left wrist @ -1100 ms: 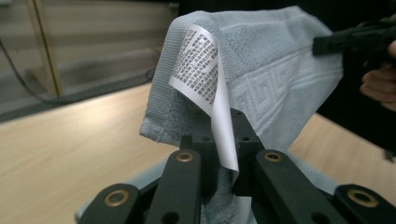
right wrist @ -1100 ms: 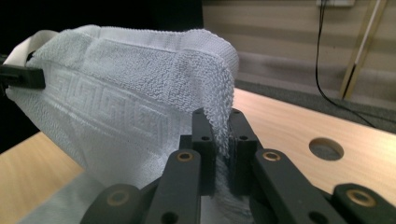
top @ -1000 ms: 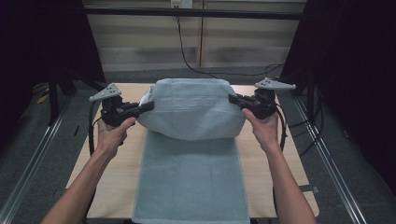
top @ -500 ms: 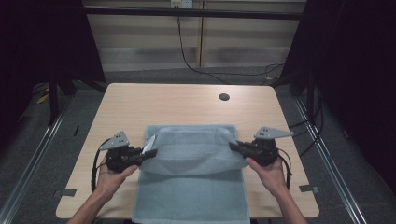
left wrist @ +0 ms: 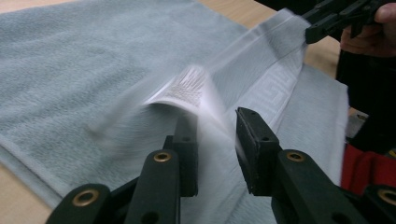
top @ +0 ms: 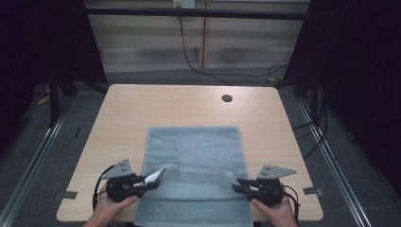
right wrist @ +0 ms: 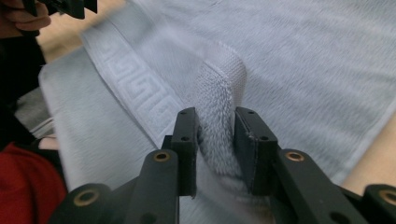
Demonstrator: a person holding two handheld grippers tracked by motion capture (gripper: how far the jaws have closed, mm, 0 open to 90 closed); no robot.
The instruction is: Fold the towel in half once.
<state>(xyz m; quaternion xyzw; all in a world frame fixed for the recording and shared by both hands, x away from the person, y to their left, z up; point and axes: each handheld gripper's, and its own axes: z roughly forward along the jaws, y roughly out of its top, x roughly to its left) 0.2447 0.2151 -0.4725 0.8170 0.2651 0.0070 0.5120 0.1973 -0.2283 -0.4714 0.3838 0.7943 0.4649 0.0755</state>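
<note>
Your towel lies on the wooden table, its far part spread flat and its near end hanging over the table's front edge, with one edge folded back so that the band with the key pattern runs across it between your two hands. Your left gripper sits at the towel's left side, low over the table; its jaws have just been opening, and in the left gripper view they stand apart with the blurred corner and its white label loose between them, so the pads no longer press on it. Your right gripper sits at the towel's right side, jaws likewise just opening; in the right gripper view a fold of terry cloth stands up between the pads, and you cannot tell whether they still pinch it.
</note>
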